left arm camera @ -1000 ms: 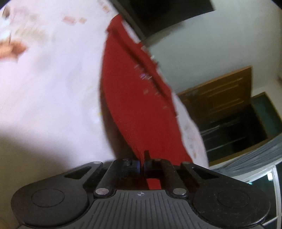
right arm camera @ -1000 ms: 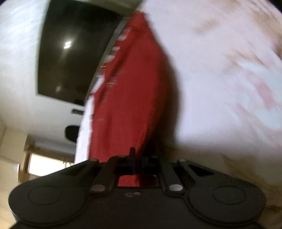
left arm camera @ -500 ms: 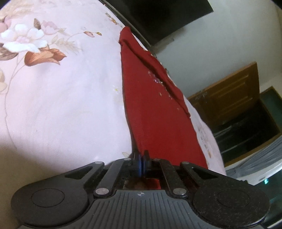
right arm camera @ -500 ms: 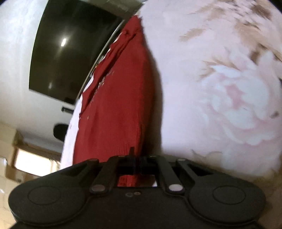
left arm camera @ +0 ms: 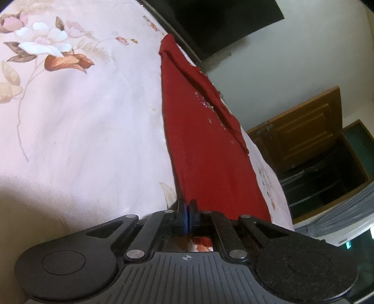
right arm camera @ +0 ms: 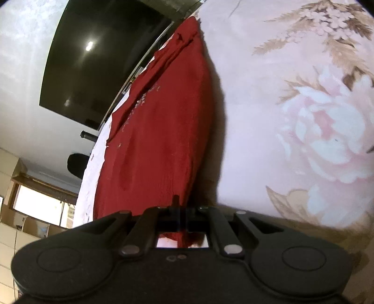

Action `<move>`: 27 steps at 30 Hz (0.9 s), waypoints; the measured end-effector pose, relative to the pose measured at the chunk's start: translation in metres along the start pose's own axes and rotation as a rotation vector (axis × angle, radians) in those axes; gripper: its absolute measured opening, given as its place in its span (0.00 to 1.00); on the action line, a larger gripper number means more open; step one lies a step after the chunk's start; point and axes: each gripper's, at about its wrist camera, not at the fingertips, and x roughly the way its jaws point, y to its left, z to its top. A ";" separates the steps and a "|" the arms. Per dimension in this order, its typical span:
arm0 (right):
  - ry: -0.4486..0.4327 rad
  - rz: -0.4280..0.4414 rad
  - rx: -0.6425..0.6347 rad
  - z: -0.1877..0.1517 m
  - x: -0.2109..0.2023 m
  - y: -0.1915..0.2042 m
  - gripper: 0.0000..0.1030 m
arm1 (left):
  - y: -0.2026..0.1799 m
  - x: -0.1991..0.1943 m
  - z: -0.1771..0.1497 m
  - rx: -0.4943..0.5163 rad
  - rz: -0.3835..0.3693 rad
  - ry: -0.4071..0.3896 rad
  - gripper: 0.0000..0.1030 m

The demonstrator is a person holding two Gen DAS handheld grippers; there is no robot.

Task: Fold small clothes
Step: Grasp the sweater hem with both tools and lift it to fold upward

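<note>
The left gripper (left arm camera: 187,205) is clamped tight on the near edge of a red garment (left arm camera: 205,145), its blue-edged pads pressed together with the cloth pinched between them. From there the garment runs away toward 12 o'clock over a pale pink floral bedsheet (left arm camera: 81,121), narrowing to a point near a dark wall-mounted screen (left arm camera: 222,21). A wooden cabinet (left arm camera: 301,131) stands at 3 o'clock.

The right gripper (right arm camera: 181,205) is likewise closed on the red garment (right arm camera: 163,131), which stretches up toward 12 o'clock, with the bedsheet (right arm camera: 292,117) at 2 o'clock and the screen (right arm camera: 98,65) at 10 o'clock. Small pale specks dot the fabric near a fold. No brand, label or readable writing shows on the cloth or the grippers.
</note>
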 end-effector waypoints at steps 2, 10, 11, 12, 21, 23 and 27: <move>0.011 0.028 0.022 -0.001 0.000 -0.002 0.09 | -0.001 0.002 0.000 -0.006 0.005 -0.001 0.03; -0.017 0.096 0.118 -0.004 -0.002 -0.008 0.19 | 0.003 0.010 0.004 -0.081 -0.008 -0.006 0.05; -0.019 0.101 0.127 -0.004 -0.001 -0.008 0.20 | 0.003 0.011 0.005 -0.089 -0.009 -0.005 0.05; -0.018 0.103 0.134 -0.003 0.001 -0.008 0.20 | 0.003 0.011 0.005 -0.103 -0.014 -0.007 0.05; -0.026 0.119 0.171 -0.001 -0.001 -0.016 0.07 | -0.004 0.021 0.007 -0.053 0.012 -0.005 0.02; -0.026 0.063 0.147 0.001 0.005 -0.012 0.05 | -0.014 0.016 0.006 -0.007 0.007 -0.056 0.02; -0.082 0.153 0.046 0.004 -0.019 0.011 0.04 | -0.021 -0.015 0.003 0.001 -0.042 -0.146 0.02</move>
